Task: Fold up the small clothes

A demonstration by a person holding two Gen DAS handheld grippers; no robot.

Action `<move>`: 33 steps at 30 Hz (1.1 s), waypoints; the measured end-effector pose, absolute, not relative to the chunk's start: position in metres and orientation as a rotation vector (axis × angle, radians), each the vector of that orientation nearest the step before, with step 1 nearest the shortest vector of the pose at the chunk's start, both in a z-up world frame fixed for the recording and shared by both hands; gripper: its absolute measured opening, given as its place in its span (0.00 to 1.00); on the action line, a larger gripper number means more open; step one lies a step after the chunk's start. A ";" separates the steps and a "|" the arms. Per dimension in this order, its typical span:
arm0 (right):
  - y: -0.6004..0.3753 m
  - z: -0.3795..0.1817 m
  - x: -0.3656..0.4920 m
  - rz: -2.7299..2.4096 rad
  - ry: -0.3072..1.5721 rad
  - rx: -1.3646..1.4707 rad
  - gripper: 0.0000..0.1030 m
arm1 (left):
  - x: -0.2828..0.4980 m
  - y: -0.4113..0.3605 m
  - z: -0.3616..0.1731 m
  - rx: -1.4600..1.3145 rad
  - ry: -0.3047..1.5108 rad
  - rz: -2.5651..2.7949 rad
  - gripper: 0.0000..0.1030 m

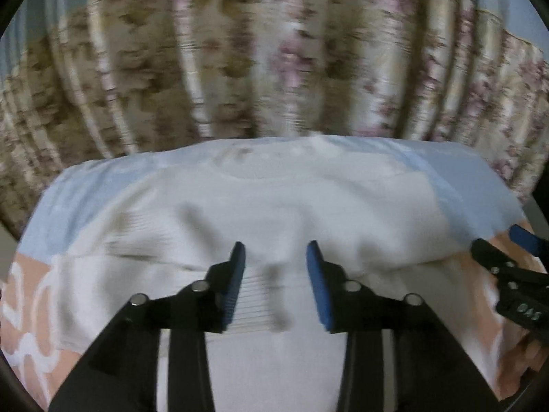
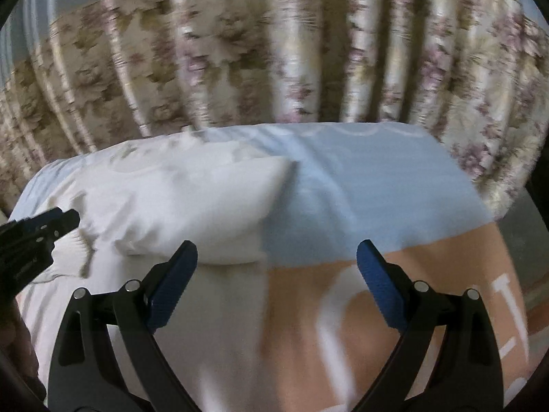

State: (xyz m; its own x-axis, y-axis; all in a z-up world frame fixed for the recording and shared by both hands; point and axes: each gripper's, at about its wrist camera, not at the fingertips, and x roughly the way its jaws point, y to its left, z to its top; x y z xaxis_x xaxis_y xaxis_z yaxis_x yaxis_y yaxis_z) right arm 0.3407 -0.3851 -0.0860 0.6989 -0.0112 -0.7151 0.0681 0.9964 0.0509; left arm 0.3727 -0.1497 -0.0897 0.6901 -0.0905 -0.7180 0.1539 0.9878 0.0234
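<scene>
Both jaws gape (right gripper (image 2: 276,257) wider than left gripper (image 1: 276,257)) over white garment (image 1: 274,213).

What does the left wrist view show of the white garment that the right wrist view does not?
Left wrist only: the white garment spread wide, with its round neckline at the far end, and the open left gripper above its middle. Right wrist only: the garment's right edge turned over as a fold, and the open right gripper over peach cloth with white letters. Both: the pale blue sheet and the floral curtain.
</scene>
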 end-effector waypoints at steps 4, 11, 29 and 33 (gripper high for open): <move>-0.335 -0.084 0.344 0.049 0.792 0.056 0.91 | 0.371 -0.081 -0.094 0.059 0.811 -0.032 0.38; -0.237 -0.088 0.354 0.213 0.805 0.004 0.88 | 0.359 0.016 -0.107 0.026 0.833 0.097 0.39; -0.169 -0.119 0.391 0.314 0.913 -0.035 0.14 | 0.354 0.084 -0.129 -0.063 0.853 0.116 0.39; -0.172 -0.107 0.385 0.320 0.873 -0.034 0.12 | 0.356 0.083 -0.128 -0.064 0.848 0.111 0.42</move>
State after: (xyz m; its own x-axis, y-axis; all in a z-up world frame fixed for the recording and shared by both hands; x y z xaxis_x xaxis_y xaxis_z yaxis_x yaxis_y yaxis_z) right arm 0.3849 -0.1716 -0.1071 0.5983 0.2618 -0.7573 -0.2895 0.9519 0.1003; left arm 0.3561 0.0830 -0.1279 0.6560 0.0720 -0.7513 -0.1230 0.9923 -0.0123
